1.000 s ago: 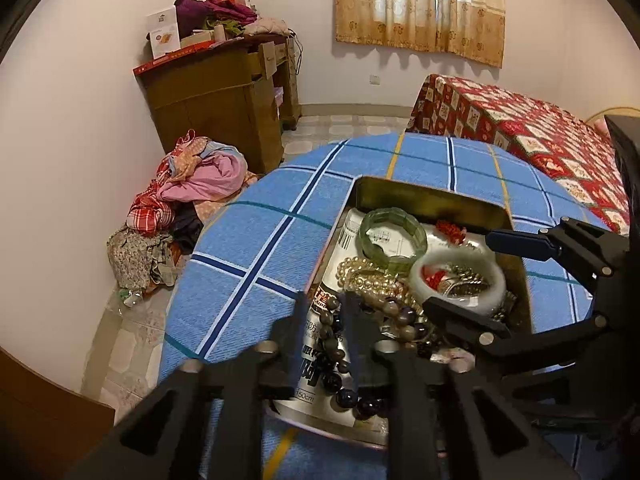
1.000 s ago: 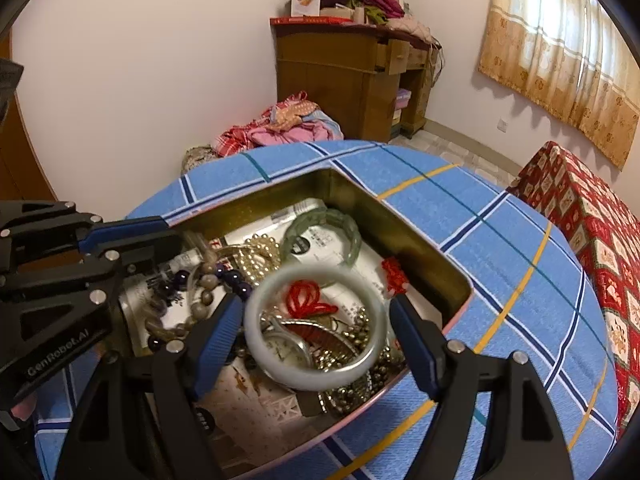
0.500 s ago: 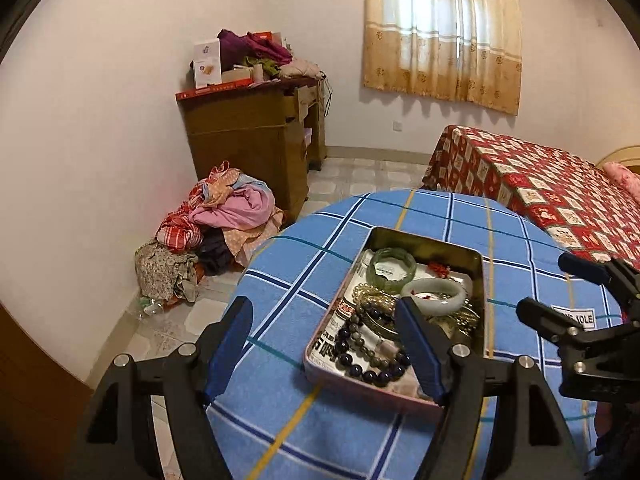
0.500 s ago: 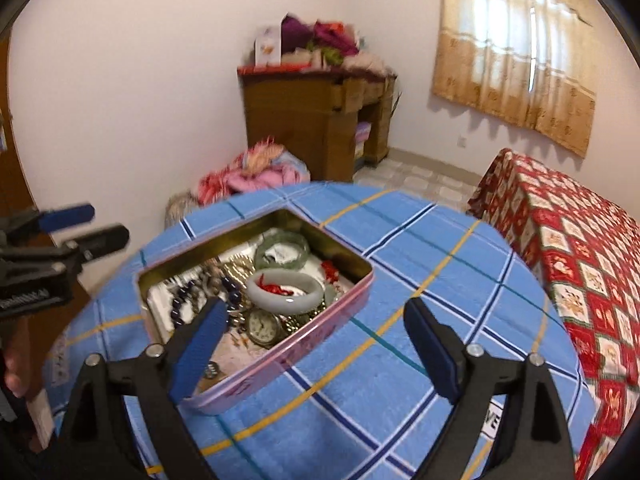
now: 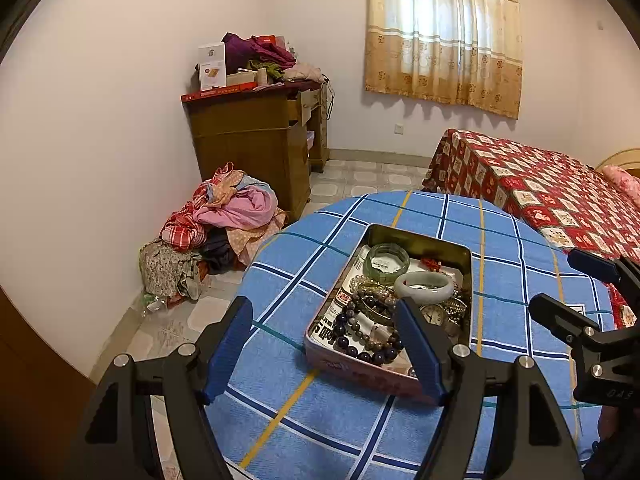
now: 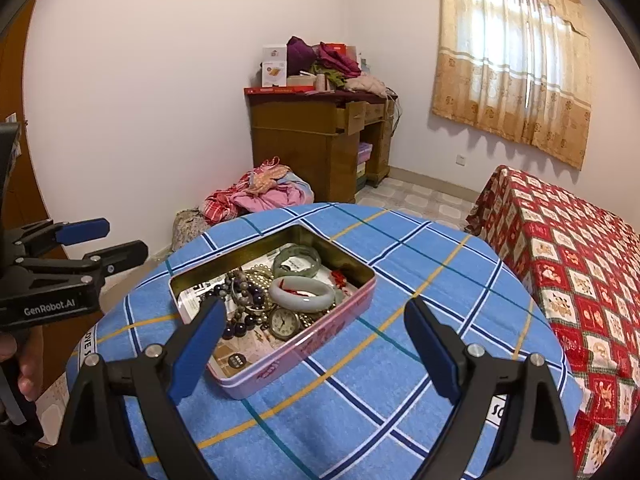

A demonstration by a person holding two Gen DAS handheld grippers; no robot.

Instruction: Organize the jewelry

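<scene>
- Round table [image 6: 400,380], covered in blue plaid cloth, beside red patterned bed [image 6: 580,272].
- Wooden desk [image 5: 256,148] against far wall, clothes pile [image 5: 224,220] on floor beside it.
- Left gripper [image 5: 326,350]: released, jaws spread wide, empty, held above table's near edge.
- Right gripper [image 6: 314,348]: released, jaws spread wide, empty, held above table, short of tin.
- Pink tin [image 6: 320,340], lid off, near table centre, holding all jewelry.
- Pale jade bangle [image 6: 302,293] lying atop heap, mid-tin.
- Green bangle [image 6: 297,260] at far end.
- Dark bead bracelet [image 5: 366,340] toward left-gripper end.
- Pocket watch [image 6: 283,322] face up, just nearer than pale bangle.
</scene>
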